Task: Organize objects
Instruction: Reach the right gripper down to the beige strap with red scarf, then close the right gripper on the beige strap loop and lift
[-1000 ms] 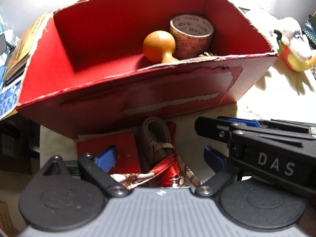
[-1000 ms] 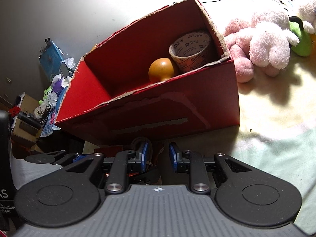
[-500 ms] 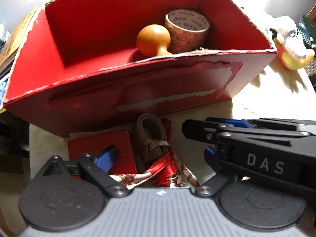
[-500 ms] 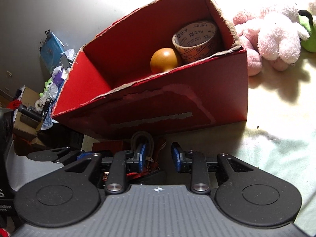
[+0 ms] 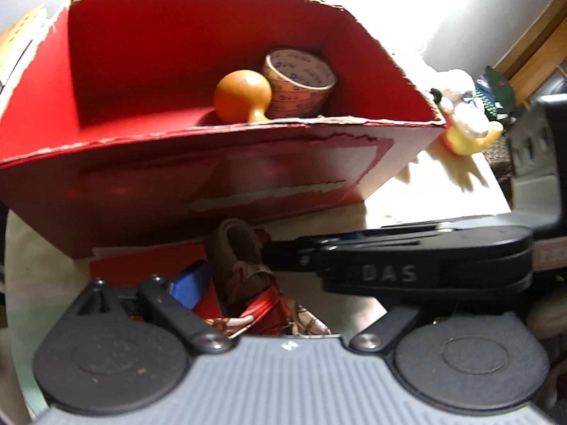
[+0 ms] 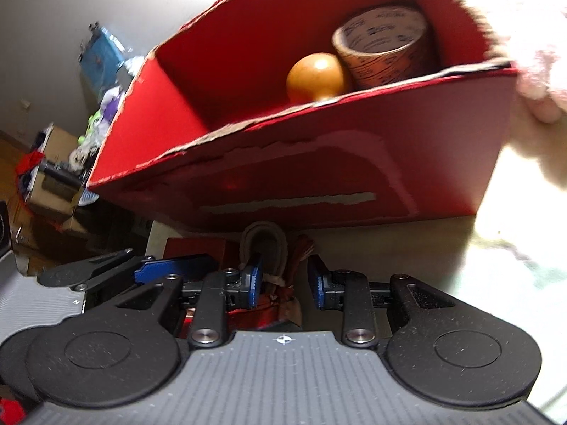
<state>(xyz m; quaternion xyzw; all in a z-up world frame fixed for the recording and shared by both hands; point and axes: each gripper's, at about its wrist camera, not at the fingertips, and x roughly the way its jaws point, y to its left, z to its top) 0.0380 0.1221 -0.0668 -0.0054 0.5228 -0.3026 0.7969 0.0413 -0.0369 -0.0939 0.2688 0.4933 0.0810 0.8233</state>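
Right hand-held gripper [image 6: 285, 285] open astride brown shoe [image 6: 262, 248]; toe points toward red box [image 6: 319, 163].

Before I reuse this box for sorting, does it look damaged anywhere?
Yes. The red box has ragged, torn top edges, and its front wall shows pale strips where the red surface has peeled off. It still stands upright.

Left gripper [image 5: 269, 283] jaws wide apart, right gripper [image 6: 285, 281] jaws parted, crossing in front of left's right finger, both low
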